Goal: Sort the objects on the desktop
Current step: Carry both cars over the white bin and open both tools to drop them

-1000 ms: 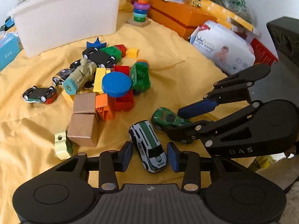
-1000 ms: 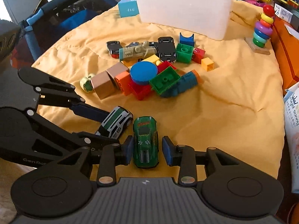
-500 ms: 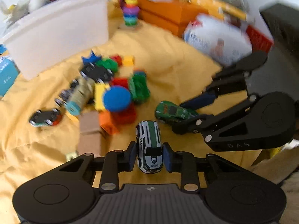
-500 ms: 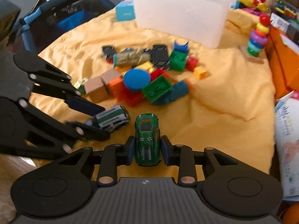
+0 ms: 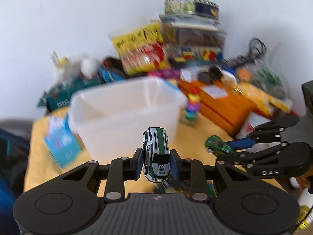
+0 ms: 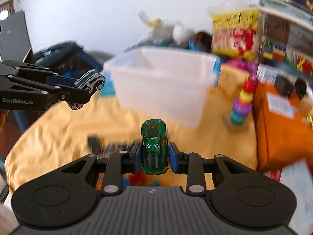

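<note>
My left gripper is shut on a white and green toy car numbered 69, held in the air before the white plastic bin. My right gripper is shut on a green toy car, also raised, with the bin ahead. In the right wrist view the left gripper with its white car hangs at the left. In the left wrist view the right gripper with the green car shows at the right. The toy pile lies mostly hidden below both grippers.
A yellow cloth covers the table. A ring stacker stands right of the bin, beside an orange box. A blue booklet lies left of the bin. Boxes and bags crowd the back against a white wall.
Both grippers closed on their cars and lifted them off the cloth, tilting up toward the bin. The views now blur with motion, and the toy pile has dropped out of sight.
</note>
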Available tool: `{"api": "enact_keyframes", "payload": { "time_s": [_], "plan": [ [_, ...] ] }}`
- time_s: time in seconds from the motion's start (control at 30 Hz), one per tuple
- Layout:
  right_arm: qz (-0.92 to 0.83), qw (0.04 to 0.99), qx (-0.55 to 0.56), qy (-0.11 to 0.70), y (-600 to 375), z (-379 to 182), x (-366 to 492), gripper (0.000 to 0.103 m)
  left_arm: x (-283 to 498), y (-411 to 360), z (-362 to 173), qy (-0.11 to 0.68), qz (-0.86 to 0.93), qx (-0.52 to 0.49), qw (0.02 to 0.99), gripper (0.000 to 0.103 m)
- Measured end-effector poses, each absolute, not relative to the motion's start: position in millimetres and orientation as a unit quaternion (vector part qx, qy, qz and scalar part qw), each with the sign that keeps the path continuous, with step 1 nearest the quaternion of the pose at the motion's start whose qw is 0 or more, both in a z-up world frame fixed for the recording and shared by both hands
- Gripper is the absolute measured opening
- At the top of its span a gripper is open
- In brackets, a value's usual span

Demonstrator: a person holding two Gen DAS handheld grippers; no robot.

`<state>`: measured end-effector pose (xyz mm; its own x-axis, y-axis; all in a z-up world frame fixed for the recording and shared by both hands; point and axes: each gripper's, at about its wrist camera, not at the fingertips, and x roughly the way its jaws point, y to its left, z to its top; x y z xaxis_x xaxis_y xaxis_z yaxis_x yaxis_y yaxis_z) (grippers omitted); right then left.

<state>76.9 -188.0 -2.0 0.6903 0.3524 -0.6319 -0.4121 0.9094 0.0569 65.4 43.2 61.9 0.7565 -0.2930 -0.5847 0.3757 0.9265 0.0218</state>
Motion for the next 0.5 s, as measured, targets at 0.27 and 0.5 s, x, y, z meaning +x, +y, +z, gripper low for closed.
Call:
{"api": "enact_keyframes", "payload": {
  "time_s": [0.27,0.5],
  "plan": [
    [0.181,0.945,-0.049,0.269,-167,34,149,0.033,140,51,90,0.246,-0.158,0.087,0.952,0.033],
    [0.143,0.959,-0.015,0.243,-155,36,206,0.033,205,59,81,0.250,-0.121,0.082,0.957,0.033]
  ]
}}
